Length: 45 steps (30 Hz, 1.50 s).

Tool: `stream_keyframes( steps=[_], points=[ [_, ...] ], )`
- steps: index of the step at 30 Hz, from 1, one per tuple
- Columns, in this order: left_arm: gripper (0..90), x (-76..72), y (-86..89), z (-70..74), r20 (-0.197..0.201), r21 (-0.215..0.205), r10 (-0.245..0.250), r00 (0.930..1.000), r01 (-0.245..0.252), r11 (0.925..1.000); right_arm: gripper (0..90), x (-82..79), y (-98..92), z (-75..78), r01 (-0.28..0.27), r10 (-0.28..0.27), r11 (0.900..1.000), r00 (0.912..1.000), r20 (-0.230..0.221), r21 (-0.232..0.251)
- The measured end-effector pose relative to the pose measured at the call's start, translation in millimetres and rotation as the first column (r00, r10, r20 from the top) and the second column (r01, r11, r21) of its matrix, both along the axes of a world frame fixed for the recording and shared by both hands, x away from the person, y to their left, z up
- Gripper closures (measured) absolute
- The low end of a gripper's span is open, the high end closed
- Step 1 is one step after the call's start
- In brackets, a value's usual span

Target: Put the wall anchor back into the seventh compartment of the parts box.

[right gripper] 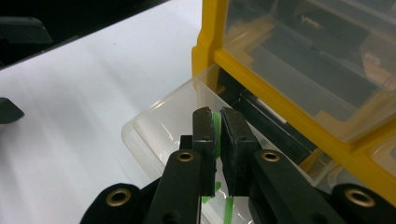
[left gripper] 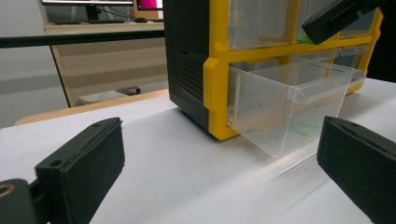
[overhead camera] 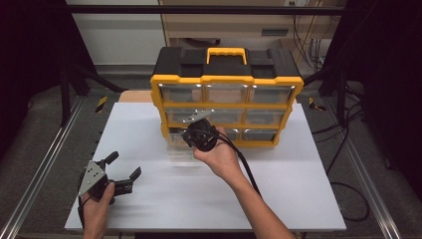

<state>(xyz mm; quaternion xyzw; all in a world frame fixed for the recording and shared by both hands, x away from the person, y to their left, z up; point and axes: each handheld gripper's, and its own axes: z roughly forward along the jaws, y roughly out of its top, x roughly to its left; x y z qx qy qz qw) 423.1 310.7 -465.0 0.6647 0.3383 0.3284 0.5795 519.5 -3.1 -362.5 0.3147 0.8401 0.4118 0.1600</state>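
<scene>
Step in hand: the right gripper (right gripper: 217, 122) holds a thin green plastic strip (right gripper: 216, 125) over the clear plastic drawer (left gripper: 285, 105) pulled out of the bottom left slot of the yellow-and-black parts cabinet (overhead camera: 226, 94); it looks like either picking the strip out or dropping it in, and the pictures do not settle which
Right gripper: jaws pinched almost together on the green strip, pointing down into the open drawer, seen from above at the cabinet's lower left front (overhead camera: 199, 137)
Left gripper: jaws spread wide with nothing between them (left gripper: 219, 163), resting low on the white tabletop (overhead camera: 149, 199) well apart from the cabinet (overhead camera: 117, 172)
Where the strip is: upright between the right pads, above the drawer's inside; a few more small green pieces (left gripper: 302, 127) lie on the drawer floor
Next move: by judgement, a steady lift or release straight over the drawer, since the strip is slim and could slip or twist in the pads
Materials: the drawer is glossy, see-through and thin-walled with a lipped front; the cabinet frame is hard moulded plastic with a yellow carry handle (overhead camera: 226, 52); the pads are matt black and blocky; the tabletop is smooth and plain
</scene>
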Motion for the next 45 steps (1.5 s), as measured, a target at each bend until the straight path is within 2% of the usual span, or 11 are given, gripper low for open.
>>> stream_keyframes(
  steps=[13,15,20,26,31,34,41,45],
  points=[
    [0.7,0.6,0.8,0.0,-0.001,0.0,0.006,1.0,-0.006,1.0,84.8,7.1,2.8,-11.7,0.009,-0.012,0.998,0.9988,-0.048,-0.061],
    [0.7,0.6,1.0,0.2,-0.001,-0.001,0.007,1.0,-0.007,1.0,82.2,7.2,3.3,-13.1,0.013,-0.017,0.998,0.9983,-0.055,-0.069],
    [0.7,1.2,1.5,-0.2,-0.002,-0.005,0.008,1.0,-0.008,1.0,75.8,1.2,-1.3,-6.0,0.011,-0.011,1.0,0.9998,-0.019,-0.023],
    [0.7,1.3,1.6,0.2,0.0,-0.002,0.007,1.0,-0.007,1.0,62.1,-9.6,-11.2,4.9,0.03,-0.031,0.998,0.9993,0.022,0.046],
    [0.7,0.3,0.4,0.4,0.001,0.002,0.003,1.0,-0.003,1.0,46.6,-16.6,-22.1,7.7,0.055,-0.062,0.992,0.9962,0.061,0.112],
    [0.6,-0.2,-0.6,0.3,0.001,0.007,0.001,1.0,-0.001,1.0,36.2,-20.9,-28.9,7.4,0.076,-0.086,0.987,0.9942,0.065,0.142],
    [0.7,0.3,-1.0,-0.2,-0.002,0.014,0.003,1.0,-0.003,0.9999,18.3,-30.4,-44.4,9.6,0.106,-0.126,0.975,0.9876,0.094,0.193],
    [0.7,-0.1,-1.2,-0.3,-0.001,0.016,0.003,1.0,-0.003,0.9999,12.1,-34.5,-52.7,11.6,0.108,-0.134,0.968,0.9858,0.101,0.227]
  ],
)
